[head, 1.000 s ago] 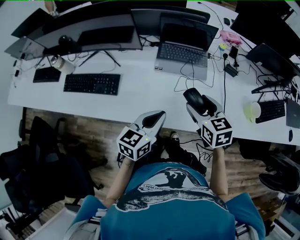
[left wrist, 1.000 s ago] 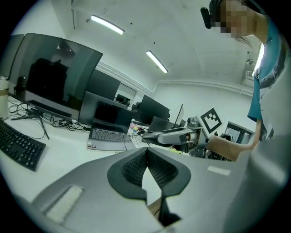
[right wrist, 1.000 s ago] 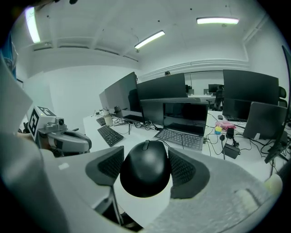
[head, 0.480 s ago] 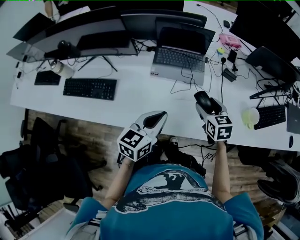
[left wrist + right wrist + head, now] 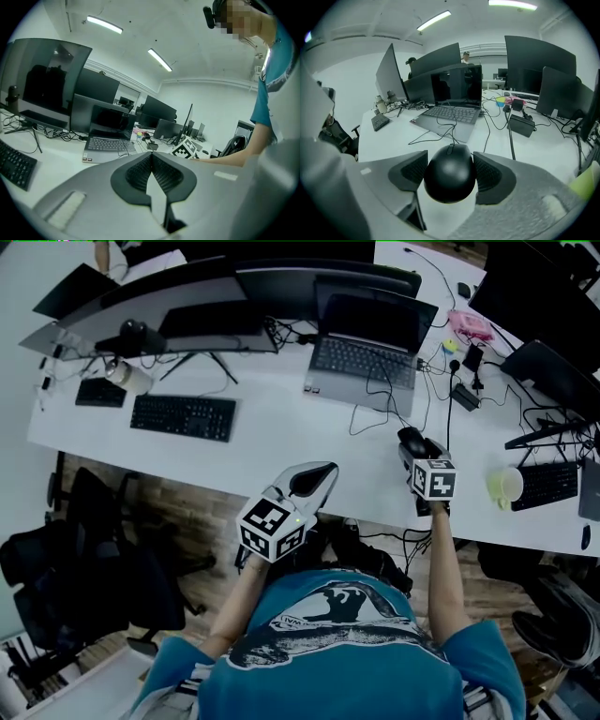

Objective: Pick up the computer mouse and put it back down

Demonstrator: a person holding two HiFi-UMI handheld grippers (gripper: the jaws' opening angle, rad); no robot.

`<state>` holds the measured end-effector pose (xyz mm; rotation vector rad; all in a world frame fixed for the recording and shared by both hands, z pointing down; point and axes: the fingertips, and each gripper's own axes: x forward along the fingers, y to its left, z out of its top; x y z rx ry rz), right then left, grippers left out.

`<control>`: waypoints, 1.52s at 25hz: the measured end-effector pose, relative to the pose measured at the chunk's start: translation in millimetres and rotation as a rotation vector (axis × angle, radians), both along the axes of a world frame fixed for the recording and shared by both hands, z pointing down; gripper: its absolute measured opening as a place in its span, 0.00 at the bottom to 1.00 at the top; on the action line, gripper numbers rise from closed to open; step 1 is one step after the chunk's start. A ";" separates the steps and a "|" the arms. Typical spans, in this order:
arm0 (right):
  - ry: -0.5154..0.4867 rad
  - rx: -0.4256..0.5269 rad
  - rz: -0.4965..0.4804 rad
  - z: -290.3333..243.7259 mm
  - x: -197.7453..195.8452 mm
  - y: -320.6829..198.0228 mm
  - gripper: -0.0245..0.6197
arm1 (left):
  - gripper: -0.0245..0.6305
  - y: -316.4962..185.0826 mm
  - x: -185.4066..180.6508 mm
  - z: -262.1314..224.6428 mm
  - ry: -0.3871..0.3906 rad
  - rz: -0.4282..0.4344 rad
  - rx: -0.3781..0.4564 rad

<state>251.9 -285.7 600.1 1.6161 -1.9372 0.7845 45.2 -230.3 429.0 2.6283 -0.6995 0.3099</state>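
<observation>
A black wired computer mouse (image 5: 410, 439) (image 5: 450, 172) sits between the jaws of my right gripper (image 5: 413, 448) (image 5: 450, 165), which is shut on its sides over the white desk (image 5: 281, 446), right of centre. The dark ribbed pads (image 5: 413, 171) press on both flanks of the mouse. Its cable runs toward the laptop (image 5: 366, 357). Whether the mouse touches the desk I cannot tell. My left gripper (image 5: 315, 479) (image 5: 151, 160) hovers at the desk's near edge, shut with nothing in it.
A black keyboard (image 5: 183, 416) lies at the left under wide monitors (image 5: 206, 296). Loose cables and a power adapter (image 5: 463, 395) lie behind the mouse. A yellow-green cup (image 5: 506, 486) and a small keyboard (image 5: 548, 486) are at the right. Office chairs (image 5: 84, 549) stand below the desk edge.
My right gripper has carried the mouse away from me and to the right over the desk, looking smaller and lower now. The left gripper has stayed where it was.
</observation>
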 end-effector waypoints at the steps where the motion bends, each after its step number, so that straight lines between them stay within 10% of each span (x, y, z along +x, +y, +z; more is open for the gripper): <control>1: 0.006 -0.015 0.003 7.7 2.2 -1.5 0.51 | 0.06 -0.5 0.0 0.5 -0.003 0.000 0.000; 24: 0.031 -0.168 0.096 61.3 14.7 1.7 0.51 | 0.06 8.0 -15.9 9.7 -0.033 0.017 -0.033; 38: -0.056 0.082 0.074 -40.2 -30.4 17.1 0.48 | 0.06 20.6 -40.6 13.1 -0.004 0.049 -0.044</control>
